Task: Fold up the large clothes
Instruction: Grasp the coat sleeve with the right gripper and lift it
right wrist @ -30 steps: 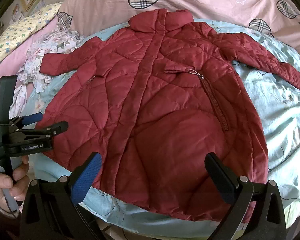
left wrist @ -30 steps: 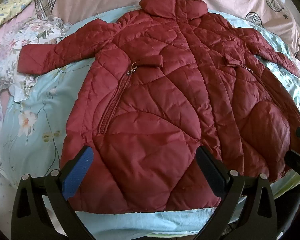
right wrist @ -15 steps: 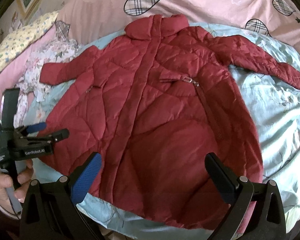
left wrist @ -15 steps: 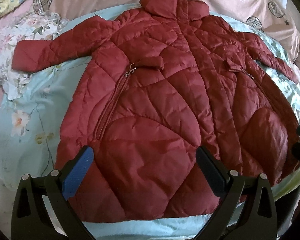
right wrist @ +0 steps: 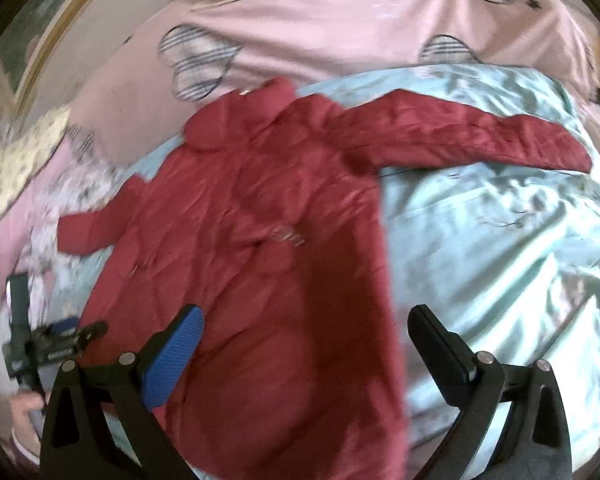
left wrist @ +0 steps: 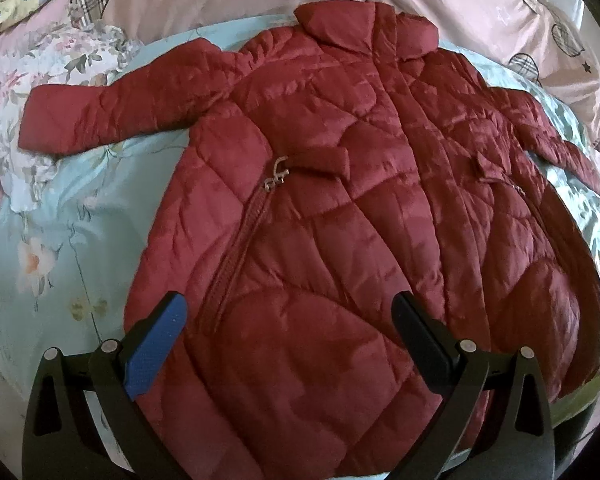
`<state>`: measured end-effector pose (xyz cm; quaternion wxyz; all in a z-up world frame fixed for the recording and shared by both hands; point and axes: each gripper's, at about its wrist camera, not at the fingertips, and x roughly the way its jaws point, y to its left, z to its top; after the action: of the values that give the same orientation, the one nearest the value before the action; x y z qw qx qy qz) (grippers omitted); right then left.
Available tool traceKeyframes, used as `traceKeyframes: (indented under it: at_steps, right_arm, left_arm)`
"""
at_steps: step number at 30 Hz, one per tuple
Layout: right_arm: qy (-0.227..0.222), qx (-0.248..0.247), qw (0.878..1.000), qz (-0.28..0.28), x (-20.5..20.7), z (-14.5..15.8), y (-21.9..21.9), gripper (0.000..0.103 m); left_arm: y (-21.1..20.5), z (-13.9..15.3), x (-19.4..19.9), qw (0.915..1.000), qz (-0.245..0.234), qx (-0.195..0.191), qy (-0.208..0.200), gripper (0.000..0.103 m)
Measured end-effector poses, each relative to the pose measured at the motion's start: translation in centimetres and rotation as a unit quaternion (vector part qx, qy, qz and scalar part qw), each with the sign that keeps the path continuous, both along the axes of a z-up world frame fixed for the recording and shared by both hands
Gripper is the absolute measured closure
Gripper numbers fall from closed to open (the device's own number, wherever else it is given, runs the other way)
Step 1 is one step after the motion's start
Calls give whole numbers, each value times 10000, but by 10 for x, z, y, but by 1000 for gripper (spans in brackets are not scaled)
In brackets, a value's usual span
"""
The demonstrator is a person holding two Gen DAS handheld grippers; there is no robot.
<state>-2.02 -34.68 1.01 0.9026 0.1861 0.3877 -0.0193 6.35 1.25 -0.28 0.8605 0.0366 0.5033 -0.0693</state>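
Red coat (left wrist: 340, 240) hem hides behind left hand-held gripper (left wrist: 288, 324); right view blurred.

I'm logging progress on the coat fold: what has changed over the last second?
The right gripper has swung to the right: its view now centres on the coat's right edge, with that sleeve and more blue sheet showing. The left gripper has eased closer over the hem. Nothing was grasped; both jaws stay open, and the coat still lies flat and unfolded.
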Motion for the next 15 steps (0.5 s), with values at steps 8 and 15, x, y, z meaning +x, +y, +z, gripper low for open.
traceKeyframes:
  at_steps: [8, 15]
  right_arm:
    - [-74, 272, 9962, -821, 19, 0, -89, 10]
    - [-61, 757, 9841, -1603, 45, -20, -178, 42]
  left_arm:
    - [4, -2, 18, 9998, 165, 13, 76, 0]
    - [-4, -12, 21, 9998, 53, 144, 155, 0]
